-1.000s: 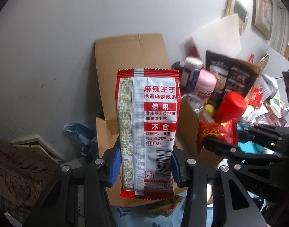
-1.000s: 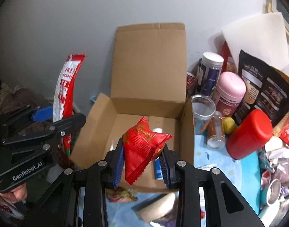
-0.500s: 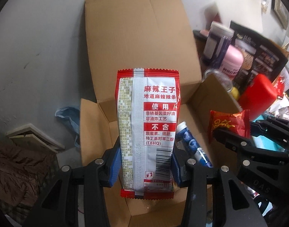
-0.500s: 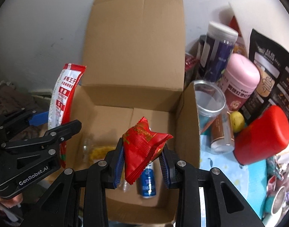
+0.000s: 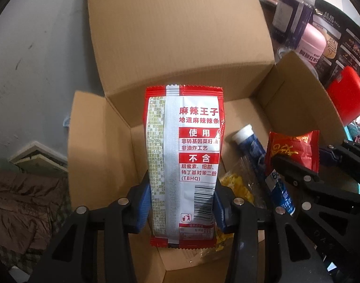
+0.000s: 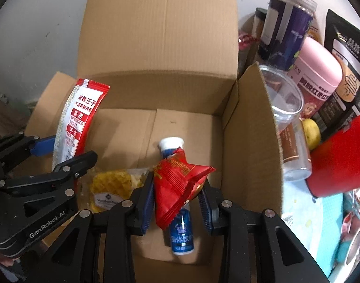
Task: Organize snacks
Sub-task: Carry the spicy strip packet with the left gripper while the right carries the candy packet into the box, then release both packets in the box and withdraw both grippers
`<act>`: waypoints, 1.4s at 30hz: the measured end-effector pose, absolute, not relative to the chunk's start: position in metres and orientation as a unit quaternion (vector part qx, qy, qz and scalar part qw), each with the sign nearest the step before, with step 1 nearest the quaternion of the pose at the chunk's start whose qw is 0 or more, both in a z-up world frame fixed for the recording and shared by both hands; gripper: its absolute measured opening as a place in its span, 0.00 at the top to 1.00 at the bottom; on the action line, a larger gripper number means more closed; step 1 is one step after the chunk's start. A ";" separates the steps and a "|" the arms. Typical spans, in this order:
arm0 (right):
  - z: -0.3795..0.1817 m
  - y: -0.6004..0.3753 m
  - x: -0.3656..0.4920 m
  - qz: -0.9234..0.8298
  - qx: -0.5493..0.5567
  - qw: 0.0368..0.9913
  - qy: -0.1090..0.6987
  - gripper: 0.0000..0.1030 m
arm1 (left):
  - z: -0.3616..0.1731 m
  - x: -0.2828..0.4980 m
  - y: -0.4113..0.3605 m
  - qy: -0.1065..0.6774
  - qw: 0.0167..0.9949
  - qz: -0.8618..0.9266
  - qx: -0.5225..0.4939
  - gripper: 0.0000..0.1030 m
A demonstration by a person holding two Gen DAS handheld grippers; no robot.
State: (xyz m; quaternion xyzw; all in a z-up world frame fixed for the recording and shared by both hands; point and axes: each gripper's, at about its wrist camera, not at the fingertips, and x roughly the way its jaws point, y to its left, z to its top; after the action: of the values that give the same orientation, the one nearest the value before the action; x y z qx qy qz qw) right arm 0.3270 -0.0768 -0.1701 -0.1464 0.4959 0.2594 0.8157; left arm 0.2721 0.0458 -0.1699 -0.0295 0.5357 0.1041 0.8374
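My left gripper (image 5: pixel 181 202) is shut on a tall red-and-white snack packet (image 5: pixel 183 153), held upright over the open cardboard box (image 5: pixel 180 47). My right gripper (image 6: pixel 177 200) is shut on a small red snack pouch (image 6: pixel 180 181), also above the box (image 6: pixel 250 129). Each gripper shows in the other's view: the left gripper (image 6: pixel 62 153) with its packet (image 6: pixel 78 118) at the left, the right gripper (image 5: pixel 297 162) with the pouch (image 5: pixel 293 148) at the right. On the box floor lie a blue tube (image 6: pixel 180 231) and a yellow snack bag (image 6: pixel 111 186).
Right of the box stand a dark jar (image 6: pixel 286 23), a pink tub (image 6: pixel 314 75), a clear plastic cup (image 6: pixel 283 99), a red container (image 6: pixel 337 160) and a black bag (image 6: pixel 347 70). The box's rear flap stands upright against a grey wall (image 5: pixel 38 47).
Both grippers have come down and tilted toward the box, which now fills the views with its floor and contents visible. Each still grips its packet.
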 end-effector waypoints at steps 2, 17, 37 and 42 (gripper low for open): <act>-0.175 -0.074 0.327 0.258 -0.152 0.814 0.498 0.67 | -0.175 0.273 0.045 0.545 0.831 0.111 -0.028 0.56; -0.171 -0.070 0.319 0.238 -0.187 0.814 0.496 0.45 | -0.168 0.266 0.040 0.550 0.821 0.152 -0.006 0.34; -0.082 -0.106 0.284 0.230 -0.153 0.852 0.445 0.42 | -0.065 0.224 0.022 0.464 0.872 0.152 -0.029 0.34; -0.047 -0.119 0.263 0.232 -0.143 0.867 0.418 0.42 | -0.030 0.202 0.012 0.427 0.892 0.144 -0.028 0.34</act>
State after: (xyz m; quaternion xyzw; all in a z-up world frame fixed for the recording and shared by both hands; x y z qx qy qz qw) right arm 0.2634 -0.1190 -0.0469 -0.1430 0.4180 0.2316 0.8667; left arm 0.2016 0.0118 -0.0296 -0.0279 0.4267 0.1440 0.8924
